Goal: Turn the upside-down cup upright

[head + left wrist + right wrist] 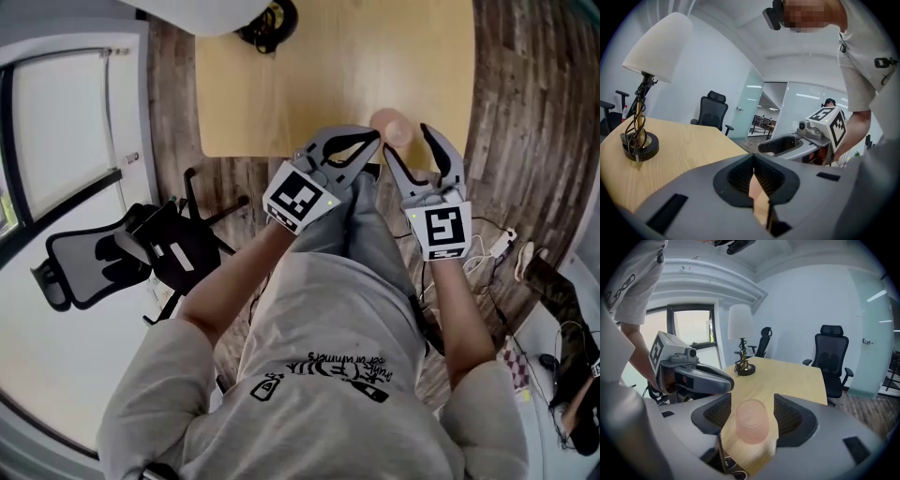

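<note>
At the table's [281,84] near edge, the cup [752,422] stands between your right gripper's [410,141] parted jaws, released and unpressed. Just beside it, your left gripper [754,183] is clenched on nothing.

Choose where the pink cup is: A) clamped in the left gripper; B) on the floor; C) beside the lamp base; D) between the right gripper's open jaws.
D: the right gripper view shows the cup standing between the right gripper jaws, with gaps on both sides.
</note>
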